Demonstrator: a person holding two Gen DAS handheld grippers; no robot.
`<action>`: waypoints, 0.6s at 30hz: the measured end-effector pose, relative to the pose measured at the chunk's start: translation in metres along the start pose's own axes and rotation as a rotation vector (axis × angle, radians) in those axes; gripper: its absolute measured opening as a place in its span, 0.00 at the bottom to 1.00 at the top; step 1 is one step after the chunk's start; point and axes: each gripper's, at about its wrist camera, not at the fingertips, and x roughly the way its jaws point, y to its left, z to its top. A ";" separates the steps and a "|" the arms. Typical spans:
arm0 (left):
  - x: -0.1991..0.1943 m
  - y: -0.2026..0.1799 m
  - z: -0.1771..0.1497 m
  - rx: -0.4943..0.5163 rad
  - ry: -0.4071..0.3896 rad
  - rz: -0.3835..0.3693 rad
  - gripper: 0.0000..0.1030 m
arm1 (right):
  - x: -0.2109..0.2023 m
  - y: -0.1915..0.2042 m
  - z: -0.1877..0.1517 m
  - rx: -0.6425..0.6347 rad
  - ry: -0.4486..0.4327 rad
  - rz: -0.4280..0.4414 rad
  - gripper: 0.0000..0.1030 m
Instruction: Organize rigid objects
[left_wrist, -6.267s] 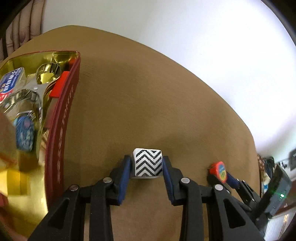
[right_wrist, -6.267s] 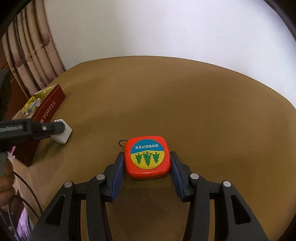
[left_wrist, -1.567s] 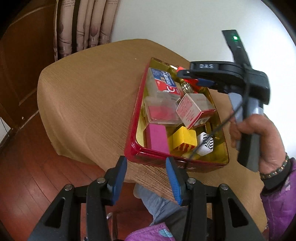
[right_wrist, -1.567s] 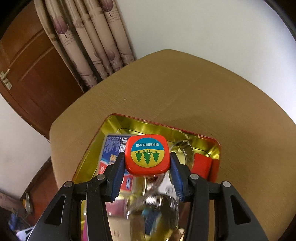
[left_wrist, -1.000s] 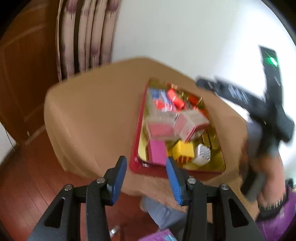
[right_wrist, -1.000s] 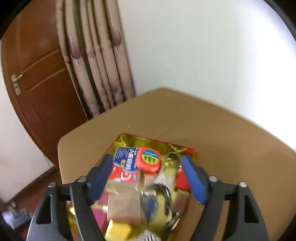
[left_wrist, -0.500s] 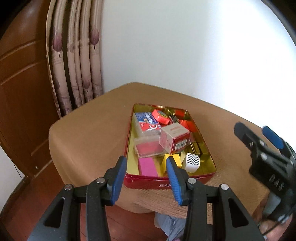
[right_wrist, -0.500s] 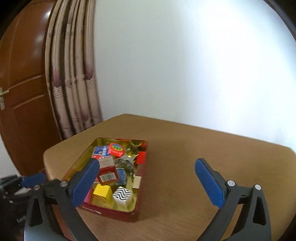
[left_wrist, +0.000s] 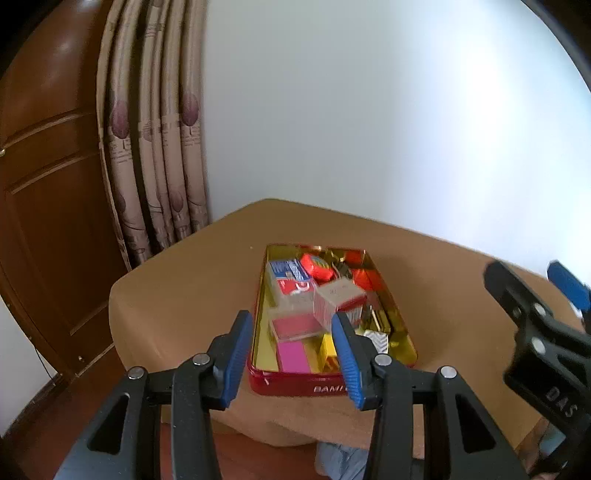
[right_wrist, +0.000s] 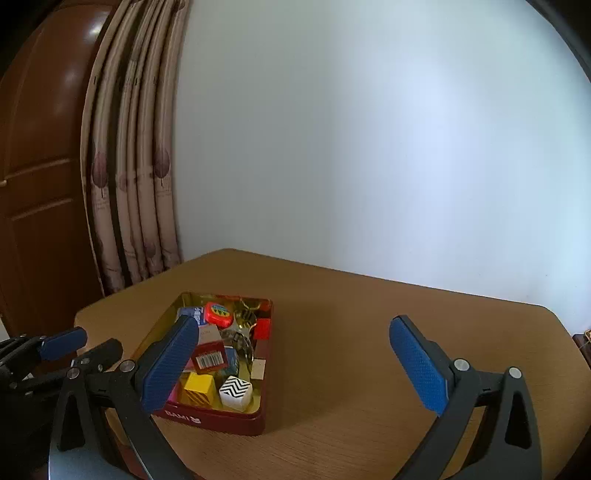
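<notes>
A red tin (right_wrist: 221, 415) with a gold inside sits on the brown table (right_wrist: 369, 350), holding several small objects. Among them are the red tape measure (right_wrist: 218, 314) at the far end and the black-and-white zigzag cube (right_wrist: 236, 391) beside a yellow cube (right_wrist: 199, 387) at the near end. My right gripper (right_wrist: 291, 328) hangs wide open and empty, back from the tin and to its right. My left gripper (left_wrist: 291, 325) is open with nothing between its blue pads, off the near end of the tin (left_wrist: 295, 384). The tape measure (left_wrist: 316, 266) lies free inside.
A patterned curtain (right_wrist: 129, 184) and a brown wooden door (right_wrist: 37, 184) stand behind the table's left corner, with a white wall beyond. The tabletop right of the tin is bare. The table edge and wooden floor (left_wrist: 55, 406) lie below my left gripper.
My right gripper let the tape measure go into the tin, opened wide and drew back to the right. My left gripper backed away and rose, staying open.
</notes>
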 end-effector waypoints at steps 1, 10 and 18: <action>-0.001 0.003 0.003 -0.014 -0.001 -0.009 0.44 | -0.004 0.000 0.002 0.003 -0.009 -0.001 1.00; -0.002 0.012 0.007 -0.019 0.030 -0.017 0.44 | -0.015 0.012 0.005 0.002 -0.023 0.010 1.00; 0.003 0.009 0.005 0.006 0.045 -0.008 0.44 | -0.011 0.011 0.004 0.000 -0.011 0.014 1.00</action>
